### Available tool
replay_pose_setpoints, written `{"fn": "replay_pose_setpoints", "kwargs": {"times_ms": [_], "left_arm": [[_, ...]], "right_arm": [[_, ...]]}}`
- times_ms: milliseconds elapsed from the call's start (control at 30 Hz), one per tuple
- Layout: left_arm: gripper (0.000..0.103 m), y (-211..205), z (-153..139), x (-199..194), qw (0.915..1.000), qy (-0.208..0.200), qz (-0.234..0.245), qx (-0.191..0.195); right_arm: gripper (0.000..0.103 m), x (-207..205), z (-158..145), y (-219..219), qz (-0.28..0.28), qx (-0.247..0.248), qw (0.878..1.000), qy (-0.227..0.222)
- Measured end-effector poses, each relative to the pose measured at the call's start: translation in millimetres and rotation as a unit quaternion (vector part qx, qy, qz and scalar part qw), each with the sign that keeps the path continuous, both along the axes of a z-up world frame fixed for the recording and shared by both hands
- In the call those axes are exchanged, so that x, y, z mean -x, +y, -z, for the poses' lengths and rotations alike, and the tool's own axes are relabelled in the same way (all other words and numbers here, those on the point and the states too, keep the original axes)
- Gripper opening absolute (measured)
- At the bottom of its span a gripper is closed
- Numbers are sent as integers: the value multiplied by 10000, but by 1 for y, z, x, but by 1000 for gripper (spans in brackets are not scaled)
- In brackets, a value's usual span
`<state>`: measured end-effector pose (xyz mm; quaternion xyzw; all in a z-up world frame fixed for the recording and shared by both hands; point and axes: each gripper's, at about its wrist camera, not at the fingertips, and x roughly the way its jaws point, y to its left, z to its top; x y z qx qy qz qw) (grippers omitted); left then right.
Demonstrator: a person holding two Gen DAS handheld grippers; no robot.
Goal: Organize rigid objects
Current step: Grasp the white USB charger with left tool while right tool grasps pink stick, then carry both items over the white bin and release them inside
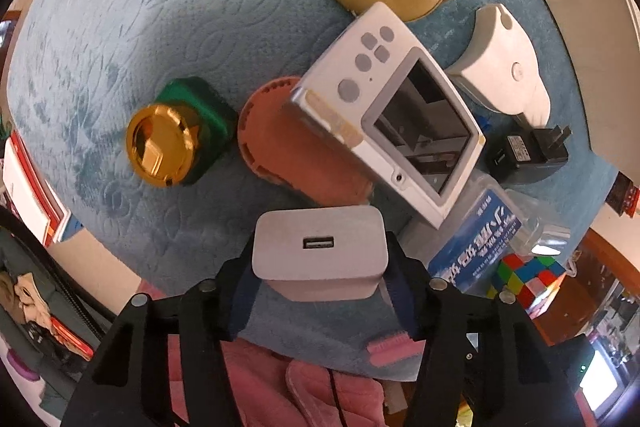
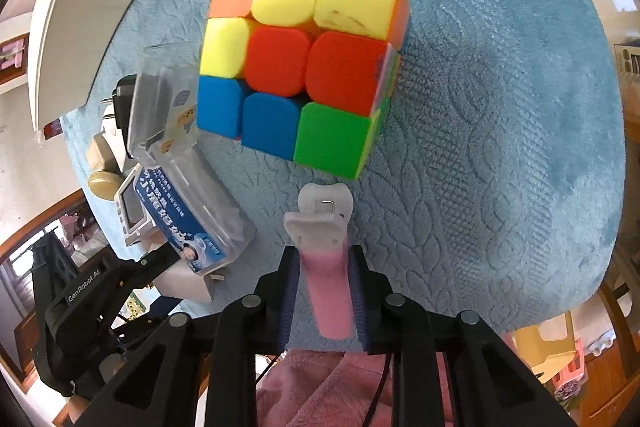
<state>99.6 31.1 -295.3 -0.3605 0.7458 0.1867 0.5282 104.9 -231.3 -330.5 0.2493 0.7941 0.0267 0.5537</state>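
blue cloth (image 2: 500,107) lies bare rightward; left tongs (image 1: 320,291) clamp charger (image 1: 318,251), right tongs (image 2: 326,301) clamp clip (image 2: 324,247).

My left wrist camera looks steeply down along its fingers, close over the blue mat (image 1: 140,27). My right wrist camera tilts down the same way, very near the puzzle cube (image 2: 304,67). Both views share that cube (image 1: 528,281), the clear plastic box (image 1: 480,231) (image 2: 188,187) and the white handheld device (image 1: 392,111) (image 2: 134,207).
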Motion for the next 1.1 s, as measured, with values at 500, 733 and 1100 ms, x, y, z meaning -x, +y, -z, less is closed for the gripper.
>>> {"fn": "replay_pose_setpoints", "kwargs": {"times_ms": [500, 733, 1100], "left_arm": [[58, 8, -46, 56, 9990, -332, 255, -124], [58, 10, -77, 64, 9961, -764, 287, -332], [58, 9, -147, 24, 9791, -1733, 625, -858]], "right_arm": [[24, 5, -58, 9, -352, -136, 9951, -918], [24, -7, -104, 26, -790, -221, 9797, -1829], [24, -38, -169, 34, -909, -232, 9457, -3112]]}}
